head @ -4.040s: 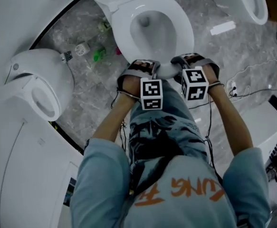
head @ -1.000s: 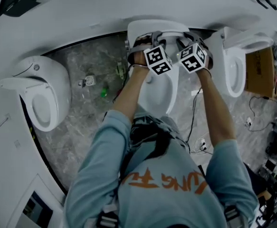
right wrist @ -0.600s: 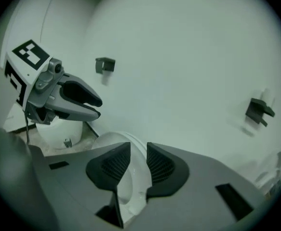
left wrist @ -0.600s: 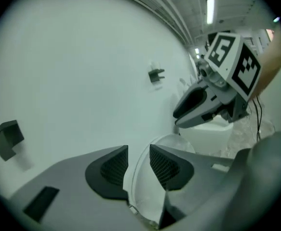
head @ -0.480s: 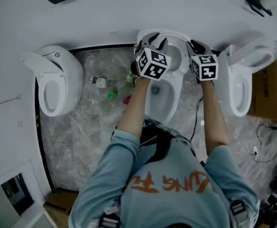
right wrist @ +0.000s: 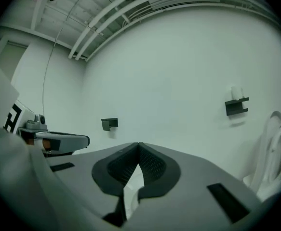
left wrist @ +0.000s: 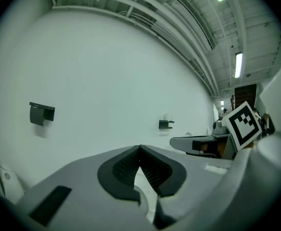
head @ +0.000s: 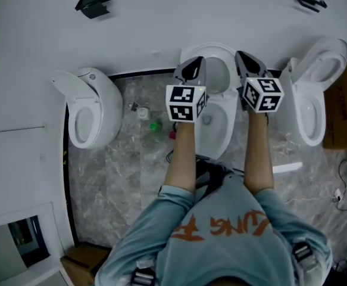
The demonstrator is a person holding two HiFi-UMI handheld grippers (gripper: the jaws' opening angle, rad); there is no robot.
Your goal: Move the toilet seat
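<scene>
From above, the person stands facing a white wall (head: 221, 16) with both arms stretched forward over the middle toilet (head: 212, 127). The toilet seat (head: 216, 49) stands raised at the far end of that bowl, leaning up against the wall, and it shows between the two tools. The left tongs (head: 192, 67) are just left of the seat and the right tongs (head: 247, 61) just right of it. Whether either touches it I cannot tell from here. Another toilet (head: 93, 109) sits to the left and a third (head: 316, 94) to the right, its own seat up. A few small items (head: 155, 126) lie on the marble floor (head: 131, 165) beside the middle bowl. A cardboard box (head: 346, 109) is at the far right.

In the left gripper view, the left tongs (left wrist: 140, 150) have just closed. Their dark ribbed pads are pressed together at the tips with nothing between them. They point at the bare wall, where a dark bracket (left wrist: 41, 113) hangs to the left. The right tongs (left wrist: 198, 143) reach in from the right, with their marker cube (left wrist: 241, 124) behind.

In the right gripper view, the right tongs (right wrist: 139, 148) have also just closed, pad against pad and holding nothing. A bracket (right wrist: 236, 106) hangs on the wall to the right, above the neighbouring toilet's upright seat (right wrist: 275, 153). The left tongs (right wrist: 58, 141) show at the left.
</scene>
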